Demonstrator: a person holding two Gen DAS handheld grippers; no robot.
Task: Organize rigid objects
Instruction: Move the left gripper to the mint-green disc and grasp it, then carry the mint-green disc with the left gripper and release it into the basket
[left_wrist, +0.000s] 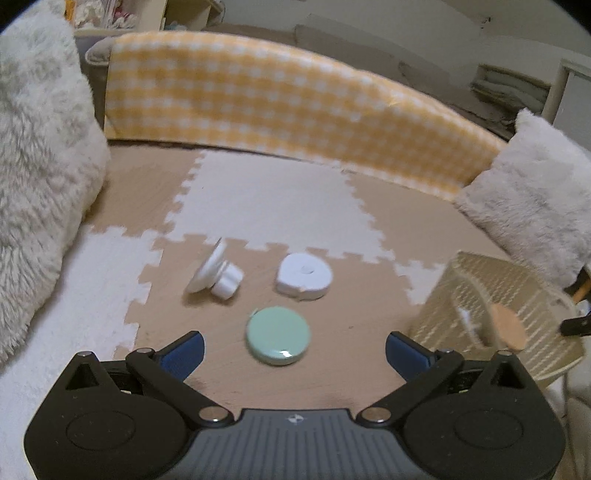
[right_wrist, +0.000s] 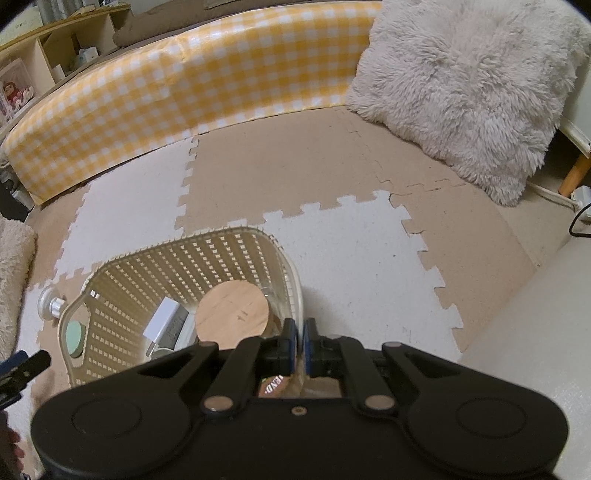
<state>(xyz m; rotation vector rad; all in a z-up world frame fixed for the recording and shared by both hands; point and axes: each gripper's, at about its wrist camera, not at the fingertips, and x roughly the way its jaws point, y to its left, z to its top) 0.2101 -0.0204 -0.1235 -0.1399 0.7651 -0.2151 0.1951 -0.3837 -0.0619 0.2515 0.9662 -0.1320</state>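
My left gripper (left_wrist: 294, 345) gapes wide over the mint disc (left_wrist: 278, 336) — white roll (left_wrist: 304, 276), suction hook (left_wrist: 216, 274) beyond — while my right gripper (right_wrist: 300, 339) pinches the basket (right_wrist: 192, 258) rim (label unreadable).

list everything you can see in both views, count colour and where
mint disc: 1, pale green, on the mat between the left tool's fingers
tape roll: 1, white, on the mat beyond the disc
suction hook: 1, white, on the mat left of the roll
basket: 1, beige woven, on the mat
jar with cork lid: 1, clear glass, tan lid, in the basket
charger plug: 1, white, in the basket
fluffy cushions: 2, off-white, at the mat's sides
checked panel: 1, yellow and white, behind the mat
foam mat: tan and white tiles
left tool: open
right tool: shut on the jar's rim
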